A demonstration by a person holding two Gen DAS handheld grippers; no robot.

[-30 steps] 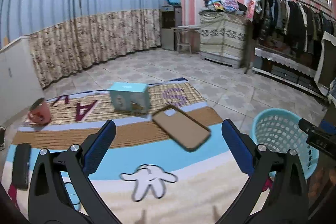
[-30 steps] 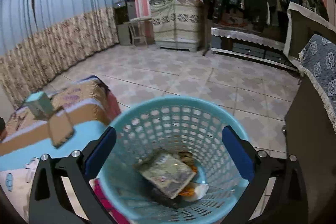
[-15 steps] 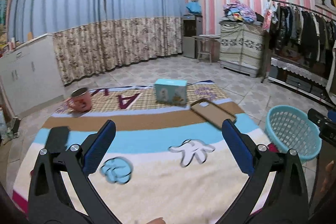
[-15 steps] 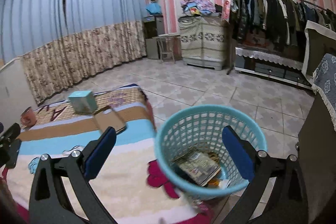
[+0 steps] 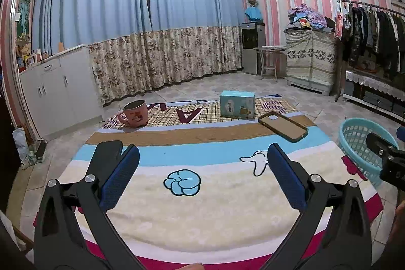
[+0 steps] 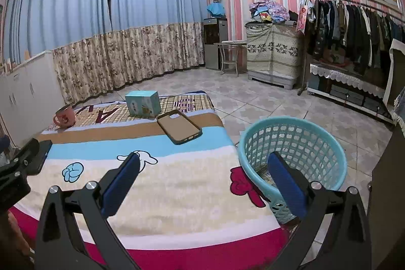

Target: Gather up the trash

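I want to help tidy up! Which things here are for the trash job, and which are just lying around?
For the job: blue basket with trash already inside; left gripper and right gripper, both open and empty.

Just lying about, likely: pink mug, blue box, phone case, dark flat thing, all on the blanket.

Your left gripper (image 5: 202, 173) is spread wide, its blue-padded fingers (image 5: 121, 179) holding nothing. Your right gripper (image 6: 202, 177) is spread just as wide and is also empty. Each gripper shows at the edge of the other's view, so they are side by side.
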